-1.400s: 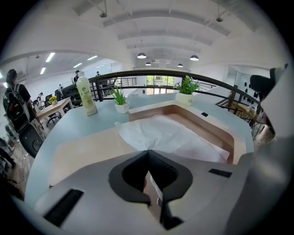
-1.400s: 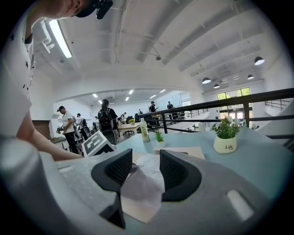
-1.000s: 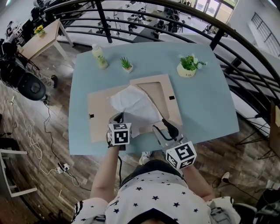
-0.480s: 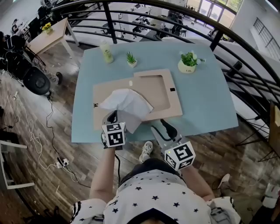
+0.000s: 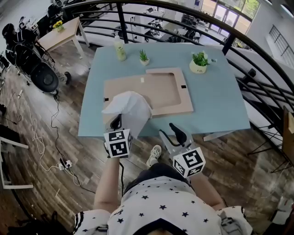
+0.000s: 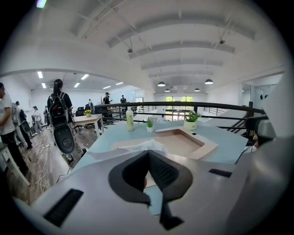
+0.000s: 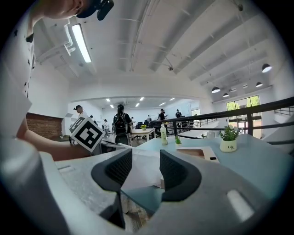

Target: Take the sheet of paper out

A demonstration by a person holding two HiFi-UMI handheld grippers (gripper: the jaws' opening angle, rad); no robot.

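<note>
A white sheet of paper hangs crumpled over the near edge of the blue table, lifted off the tan frame-like board. My left gripper is shut on the sheet's near edge. In the left gripper view the jaws meet with the sheet spreading just beyond them, and the board lies behind. My right gripper is off the table's near edge, open and empty. Through its jaws the right gripper view shows the sheet and the left gripper's marker cube.
At the table's far edge stand a bottle, a small plant and a white potted plant. A black railing curves behind the table. Wooden floor with cables lies to the left; people stand far off.
Both grippers have drawn back toward the person and risen a little. The sheet came along with the left gripper, sliding off the board toward the table's near edge.
</note>
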